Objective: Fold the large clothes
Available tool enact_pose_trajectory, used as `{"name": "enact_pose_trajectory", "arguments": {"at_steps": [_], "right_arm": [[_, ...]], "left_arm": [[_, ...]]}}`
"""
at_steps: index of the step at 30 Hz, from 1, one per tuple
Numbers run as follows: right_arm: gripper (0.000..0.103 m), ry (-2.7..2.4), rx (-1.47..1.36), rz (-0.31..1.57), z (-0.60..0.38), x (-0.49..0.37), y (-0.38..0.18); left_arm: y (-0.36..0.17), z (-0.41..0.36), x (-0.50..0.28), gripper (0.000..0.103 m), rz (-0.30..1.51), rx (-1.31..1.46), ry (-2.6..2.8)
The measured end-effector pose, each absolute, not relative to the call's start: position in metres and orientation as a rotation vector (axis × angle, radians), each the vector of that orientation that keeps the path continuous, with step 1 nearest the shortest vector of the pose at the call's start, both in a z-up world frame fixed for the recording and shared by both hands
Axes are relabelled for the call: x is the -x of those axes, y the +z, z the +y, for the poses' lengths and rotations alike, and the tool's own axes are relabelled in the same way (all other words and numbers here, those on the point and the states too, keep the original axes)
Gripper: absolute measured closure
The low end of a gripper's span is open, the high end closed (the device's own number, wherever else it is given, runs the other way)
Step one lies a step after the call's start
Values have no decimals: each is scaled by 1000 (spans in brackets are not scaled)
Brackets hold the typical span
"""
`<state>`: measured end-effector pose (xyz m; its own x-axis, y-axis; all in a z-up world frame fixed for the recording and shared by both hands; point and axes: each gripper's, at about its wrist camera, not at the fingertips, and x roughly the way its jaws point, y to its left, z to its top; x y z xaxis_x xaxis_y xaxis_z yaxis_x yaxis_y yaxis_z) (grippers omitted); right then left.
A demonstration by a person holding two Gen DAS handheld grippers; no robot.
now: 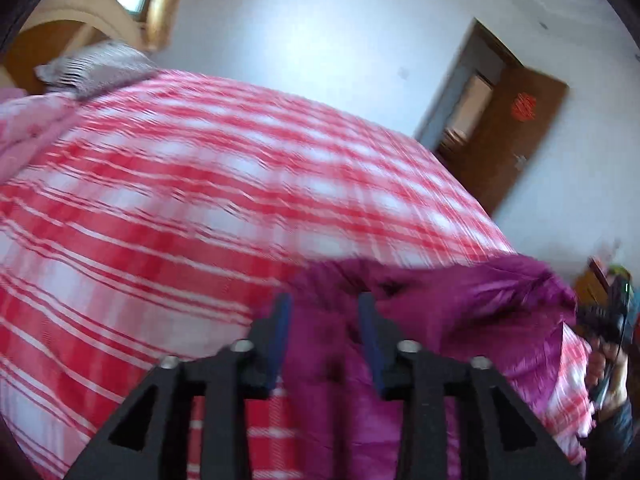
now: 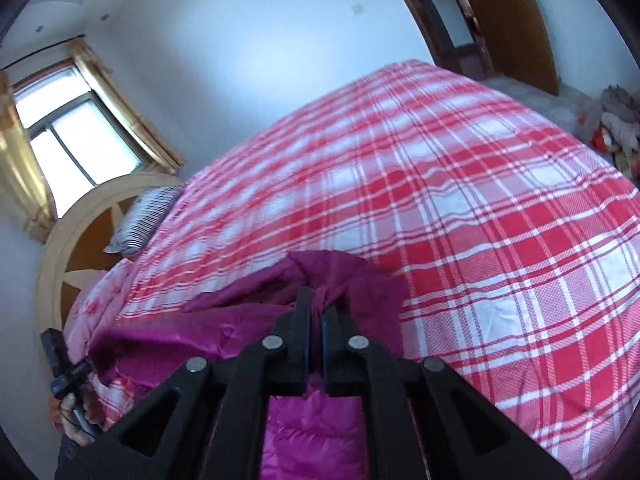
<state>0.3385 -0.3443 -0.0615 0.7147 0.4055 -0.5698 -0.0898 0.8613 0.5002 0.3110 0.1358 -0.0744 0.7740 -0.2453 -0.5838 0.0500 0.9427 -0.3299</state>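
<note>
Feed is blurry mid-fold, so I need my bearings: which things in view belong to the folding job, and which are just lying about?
Job:
- magenta padded jacket
- right gripper, shut on the jacket
- left gripper, jaws apart, jacket fabric between them
- plaid bedspread, the work surface

Lying about:
- striped pillow
- heap of things on the floor by the door

The bedspread is a red-and-white plaid, broad red bands crossed by thin white lines around pale squares, and on it lies a magenta quilted puffer jacket with a glossy pink-purple sheen and a darker plum fold. At the head sits a pillow in narrow black-and-white stripes beside a pink floral quilt, against a headboard of pale cream framing and orange-brown panels. The grippers are black with blue pads, the walls white with a bluish cast, the curtains golden yellow, and the door dark brown with a red ornament.
</note>
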Motion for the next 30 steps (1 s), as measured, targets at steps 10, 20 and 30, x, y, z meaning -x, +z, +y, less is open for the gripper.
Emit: {"name": "enact_pose_trajectory", "arguments": {"at_steps": [10,20,30], "right_arm": [[97,270,-395,801,-307,-411,-86],[11,134,-317,692,-278,-400,-82],[45,378,210,813,-135,-392,-116]], "left_arm": [[-84,33,-315,33,613,76,-218],[-140,-26,-351,33,646,-254,-8],[-128,-17,-374,33,662,-158,23]]}}
